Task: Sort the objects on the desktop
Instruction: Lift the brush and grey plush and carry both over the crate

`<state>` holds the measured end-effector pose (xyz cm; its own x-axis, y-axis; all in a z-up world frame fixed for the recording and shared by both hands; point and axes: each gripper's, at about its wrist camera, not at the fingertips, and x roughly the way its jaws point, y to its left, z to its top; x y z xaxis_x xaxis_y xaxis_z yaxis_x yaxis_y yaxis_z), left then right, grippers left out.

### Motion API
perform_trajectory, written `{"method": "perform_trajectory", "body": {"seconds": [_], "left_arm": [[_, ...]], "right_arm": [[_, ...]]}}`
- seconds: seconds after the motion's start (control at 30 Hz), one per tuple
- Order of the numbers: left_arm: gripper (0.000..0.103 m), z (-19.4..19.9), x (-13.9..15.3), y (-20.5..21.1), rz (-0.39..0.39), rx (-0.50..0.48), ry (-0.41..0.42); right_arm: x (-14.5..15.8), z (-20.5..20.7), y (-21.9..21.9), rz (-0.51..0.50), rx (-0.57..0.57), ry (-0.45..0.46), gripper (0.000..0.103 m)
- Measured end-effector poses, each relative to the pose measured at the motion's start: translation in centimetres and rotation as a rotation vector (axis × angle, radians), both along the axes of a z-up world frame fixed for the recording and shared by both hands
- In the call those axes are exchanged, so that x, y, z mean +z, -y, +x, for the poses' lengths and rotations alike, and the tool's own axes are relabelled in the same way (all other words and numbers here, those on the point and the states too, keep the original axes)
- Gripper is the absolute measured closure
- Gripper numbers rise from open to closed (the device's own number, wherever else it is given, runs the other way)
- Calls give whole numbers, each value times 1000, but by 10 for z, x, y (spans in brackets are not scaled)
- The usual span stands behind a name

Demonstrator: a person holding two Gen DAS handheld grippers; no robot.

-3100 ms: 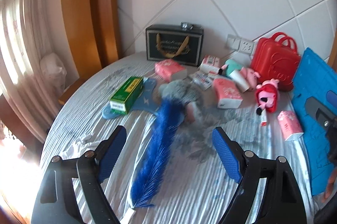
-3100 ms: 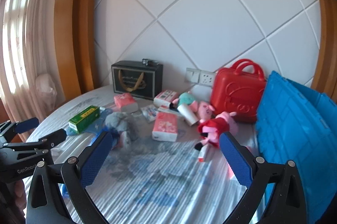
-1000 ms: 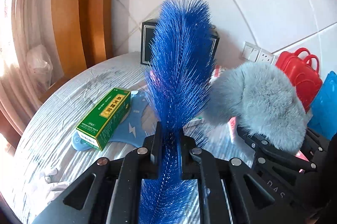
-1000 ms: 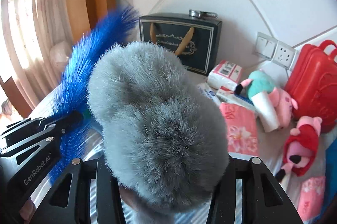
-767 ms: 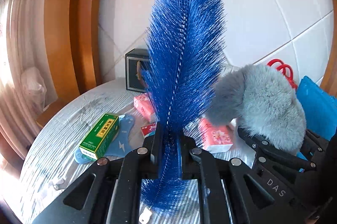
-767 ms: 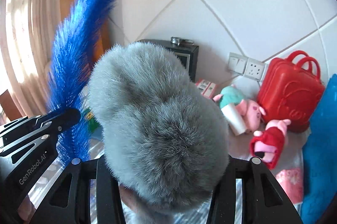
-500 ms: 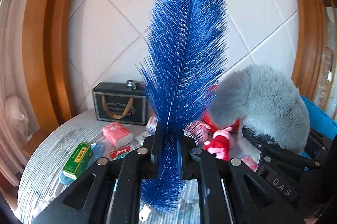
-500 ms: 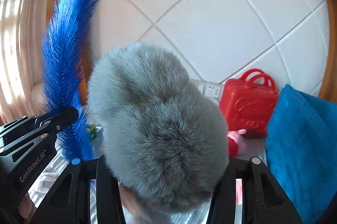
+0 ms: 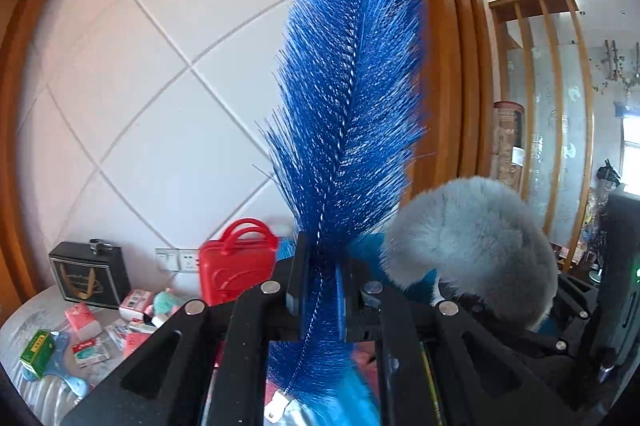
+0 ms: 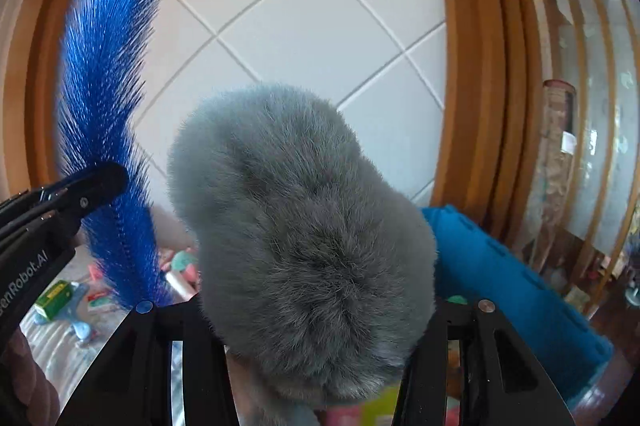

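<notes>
My left gripper [image 9: 320,286] is shut on a long blue bristle brush [image 9: 352,98], which stands upright and fills the middle of the left wrist view. In the right wrist view that blue brush [image 10: 108,98] rises at the left, with the left gripper [image 10: 80,192] clamped on its stem. My right gripper [image 10: 316,314] is shut on a grey furry plush [image 10: 304,246] that hides its fingertips. The same grey plush [image 9: 472,246] shows at the right of the left wrist view. Both grippers are raised above the table.
Far below at the left, the striped table [image 9: 44,398] carries a green box [image 9: 38,352], pink tissue packs [image 9: 82,322], a black gift box [image 9: 90,278], a red toy case [image 9: 238,266] and small plush toys. A blue crate [image 10: 512,290] stands at the right.
Both grippers have risen and swung to the right with the brush and the plush held. The table items have dropped to the lower left, and the wooden partition and room have come into view.
</notes>
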<state>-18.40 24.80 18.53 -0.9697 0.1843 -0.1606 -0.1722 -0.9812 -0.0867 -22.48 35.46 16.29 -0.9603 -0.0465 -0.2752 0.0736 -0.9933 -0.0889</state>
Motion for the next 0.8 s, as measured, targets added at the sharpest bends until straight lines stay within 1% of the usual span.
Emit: {"method": "perform_trajectory", "body": {"seconds": [0.13, 0.2, 0.33, 0.4, 0.47, 0.5, 0.57, 0.6, 0.67, 0.7, 0.77, 0.8], "left_arm": [[93, -13, 2, -78, -14, -29, 54], [93, -18, 1, -111, -47, -26, 86], [92, -30, -15, -154, -116, 10, 161], [91, -41, -26, -165, -133, 22, 210], [84, -44, -38, -172, -150, 41, 242], [82, -47, -42, -175, -153, 41, 254], [72, -53, -49, -180, -156, 45, 276], [70, -54, -51, -182, -153, 45, 281], [60, -55, -54, -183, -149, 53, 286], [58, -54, -56, -184, -147, 57, 285], [47, -56, -56, -183, -142, 66, 276], [45, -55, -56, -182, -138, 75, 271]], "right_arm": [[1, -14, -77, 5, -58, 33, 57], [-2, -18, -108, -1, -71, 57, 57], [-17, -35, -146, -35, -71, 134, 57], [-28, -36, -160, -44, -66, 168, 56], [-38, -38, -168, -53, -61, 195, 56], [-42, -43, -172, -57, -59, 206, 56], [-50, -49, -181, -60, -54, 225, 56], [-54, -52, -184, -57, -52, 232, 56], [-61, -56, -192, -55, -49, 239, 56], [-63, -56, -194, -48, -52, 241, 55], [-68, -56, -196, -40, -56, 240, 53], [-69, -56, -198, -35, -57, 239, 51]]}}
